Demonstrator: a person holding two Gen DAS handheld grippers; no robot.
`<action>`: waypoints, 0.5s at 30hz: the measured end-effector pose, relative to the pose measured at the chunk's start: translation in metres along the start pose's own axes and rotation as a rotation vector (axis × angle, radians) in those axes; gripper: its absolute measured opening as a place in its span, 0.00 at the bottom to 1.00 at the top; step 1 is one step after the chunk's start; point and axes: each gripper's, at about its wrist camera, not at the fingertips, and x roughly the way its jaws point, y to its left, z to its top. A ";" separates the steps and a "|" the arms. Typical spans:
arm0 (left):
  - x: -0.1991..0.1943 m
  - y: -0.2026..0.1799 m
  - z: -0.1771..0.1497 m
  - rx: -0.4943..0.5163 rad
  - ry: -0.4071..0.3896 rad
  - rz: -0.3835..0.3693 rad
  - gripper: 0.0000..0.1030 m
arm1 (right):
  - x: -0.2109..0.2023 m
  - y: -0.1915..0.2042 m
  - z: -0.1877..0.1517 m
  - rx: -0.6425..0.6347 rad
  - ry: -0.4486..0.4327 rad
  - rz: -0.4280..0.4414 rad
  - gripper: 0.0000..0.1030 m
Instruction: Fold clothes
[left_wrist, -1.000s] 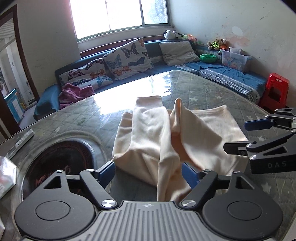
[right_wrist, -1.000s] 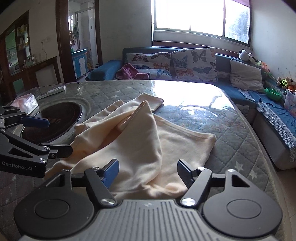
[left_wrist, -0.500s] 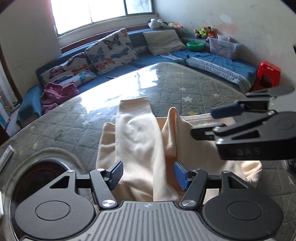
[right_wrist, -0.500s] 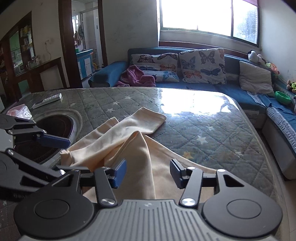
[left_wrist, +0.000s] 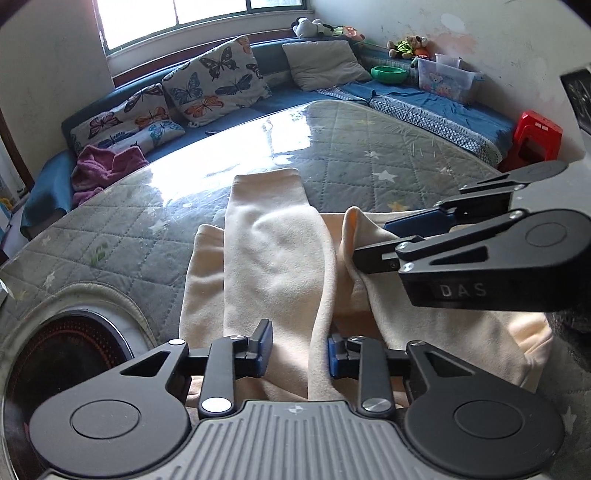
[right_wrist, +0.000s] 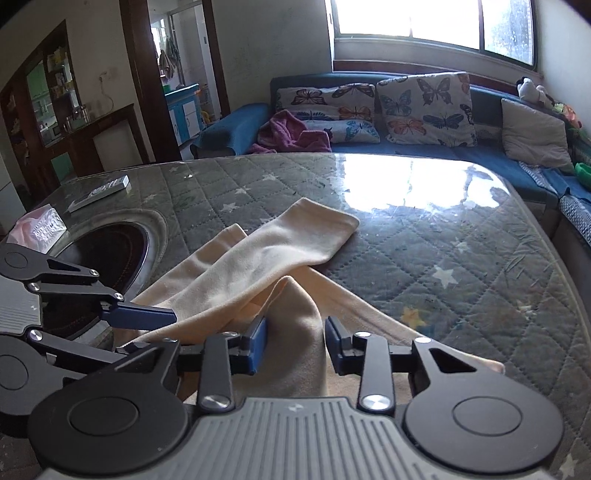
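Note:
A cream garment (left_wrist: 273, 258) lies bunched on the quilted table (left_wrist: 351, 155), one sleeve stretched away from me. My left gripper (left_wrist: 300, 350) has its jaws partly closed around a raised fold of the cloth. My right gripper (right_wrist: 293, 345) straddles another raised fold in the same way, jaws narrowed but with a gap showing. In the left wrist view the right gripper (left_wrist: 373, 240) reaches in from the right at the cloth's peak. In the right wrist view the garment (right_wrist: 266, 258) lies ahead and the left gripper (right_wrist: 162, 325) comes in from the left.
A round dark burner recess (left_wrist: 70, 354) is sunk in the table at the left, also in the right wrist view (right_wrist: 107, 258). A remote (right_wrist: 99, 192) and a pink packet (right_wrist: 38, 225) lie beyond it. A blue sofa with butterfly cushions (left_wrist: 214, 85) runs behind; a red stool (left_wrist: 533, 140) stands right.
Both grippers have come together over the garment and their jaws have narrowed around raised folds. The cloth is bunched higher between them.

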 end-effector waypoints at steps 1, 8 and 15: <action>0.000 0.000 0.000 0.000 -0.002 0.000 0.31 | 0.001 0.000 0.000 0.000 -0.001 -0.003 0.31; 0.003 0.001 0.000 0.000 -0.009 -0.001 0.31 | 0.004 0.000 0.001 -0.002 -0.015 -0.013 0.25; 0.006 0.002 0.001 -0.002 -0.014 -0.003 0.26 | 0.005 0.003 0.001 -0.015 -0.034 -0.048 0.14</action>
